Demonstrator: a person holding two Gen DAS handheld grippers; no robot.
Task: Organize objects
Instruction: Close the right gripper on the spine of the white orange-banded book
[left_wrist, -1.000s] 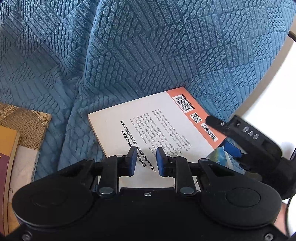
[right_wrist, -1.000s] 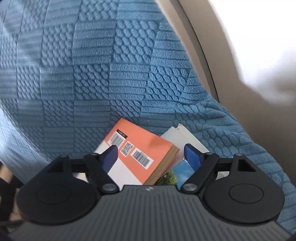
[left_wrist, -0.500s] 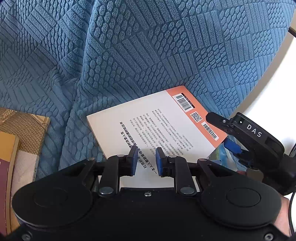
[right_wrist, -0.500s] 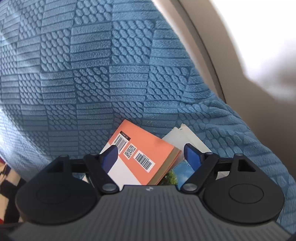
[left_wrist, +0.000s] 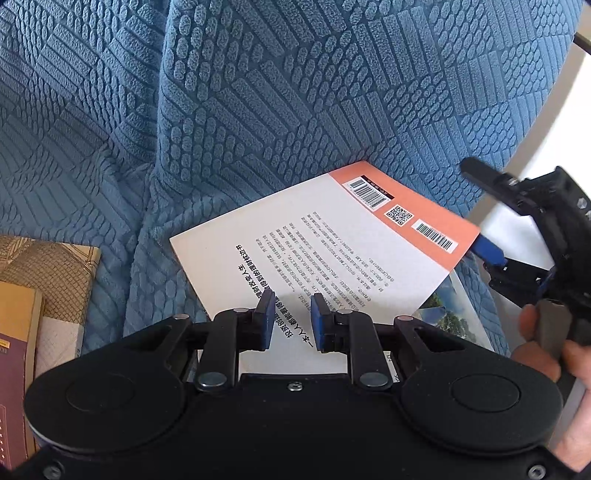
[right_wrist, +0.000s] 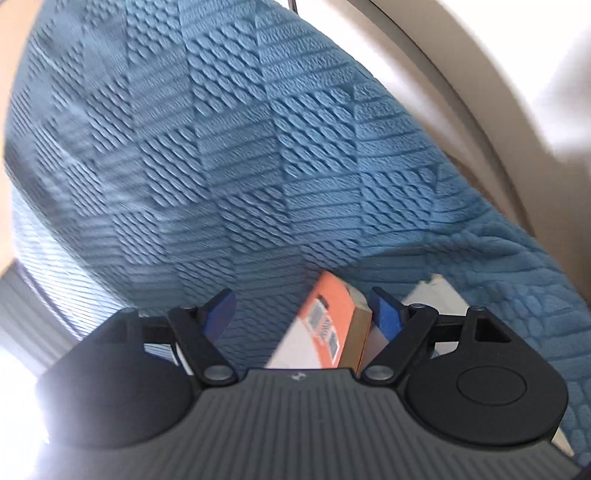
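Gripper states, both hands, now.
Left hand-held gripper: jaws narrowly apart, over the orange-and-white book, nothing held.
Right hand-held gripper: open wide, that book's corner between its jaws, not clamped.

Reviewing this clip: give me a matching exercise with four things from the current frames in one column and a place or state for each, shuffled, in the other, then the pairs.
Things:
1. orange-and-white book
2. blue textured cover
3. left gripper
4. right gripper

Descriptions:
A. jaws wide, around the book's orange corner
B. draped over the sofa under everything
C. lying back cover up, barcodes showing
D. jaws narrow, nothing between them, above the printed text

Pairs: 1-C, 2-B, 3-D, 4-A
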